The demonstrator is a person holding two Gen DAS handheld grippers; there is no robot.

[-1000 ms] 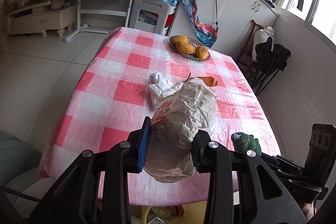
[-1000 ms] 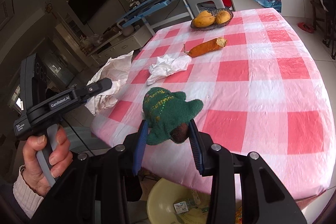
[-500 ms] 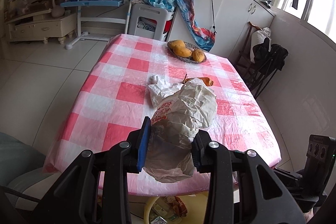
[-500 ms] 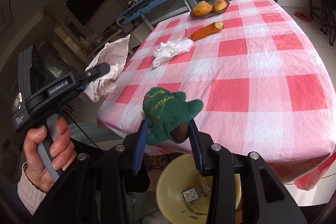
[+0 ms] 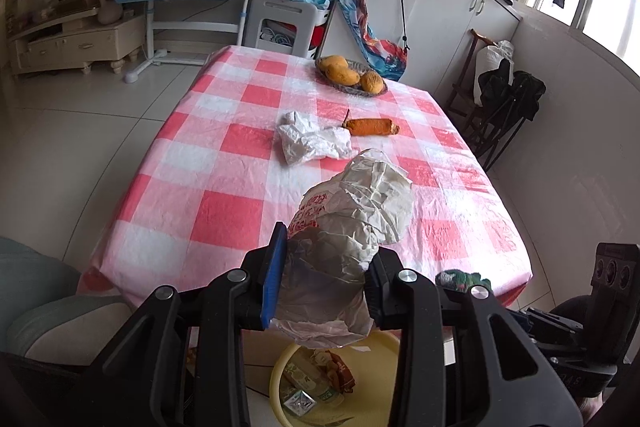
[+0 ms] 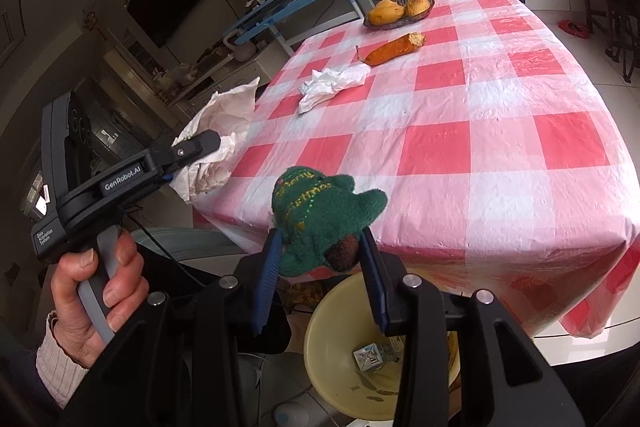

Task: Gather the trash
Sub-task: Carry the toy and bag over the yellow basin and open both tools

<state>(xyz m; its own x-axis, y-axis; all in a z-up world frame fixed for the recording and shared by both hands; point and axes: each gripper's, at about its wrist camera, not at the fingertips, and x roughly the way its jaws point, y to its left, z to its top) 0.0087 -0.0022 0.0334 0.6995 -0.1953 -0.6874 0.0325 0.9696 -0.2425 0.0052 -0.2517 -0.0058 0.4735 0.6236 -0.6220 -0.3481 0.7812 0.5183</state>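
My left gripper (image 5: 322, 277) is shut on a crumpled white plastic bag (image 5: 352, 223) with red print, held past the table's near edge above a yellow bin (image 5: 332, 383). The bag also shows in the right wrist view (image 6: 216, 143). My right gripper (image 6: 320, 259) is shut on a green knitted sock (image 6: 320, 219) and holds it above the yellow bin (image 6: 360, 359). The sock's tip shows in the left wrist view (image 5: 460, 278). A crumpled white tissue (image 5: 312, 143) and an orange food piece (image 5: 370, 127) lie on the table.
The table has a red and white checked cloth (image 5: 224, 163). A bowl of mangoes (image 5: 352, 77) stands at its far end. The bin holds several scraps. A white stool (image 5: 286, 23), a blue desk and white cabinets stand beyond the table. A chair with dark clothes (image 5: 504, 99) stands right.
Both grippers have drawn back from the table toward its near edge with their loads still held. The yellow bin below has come into view.
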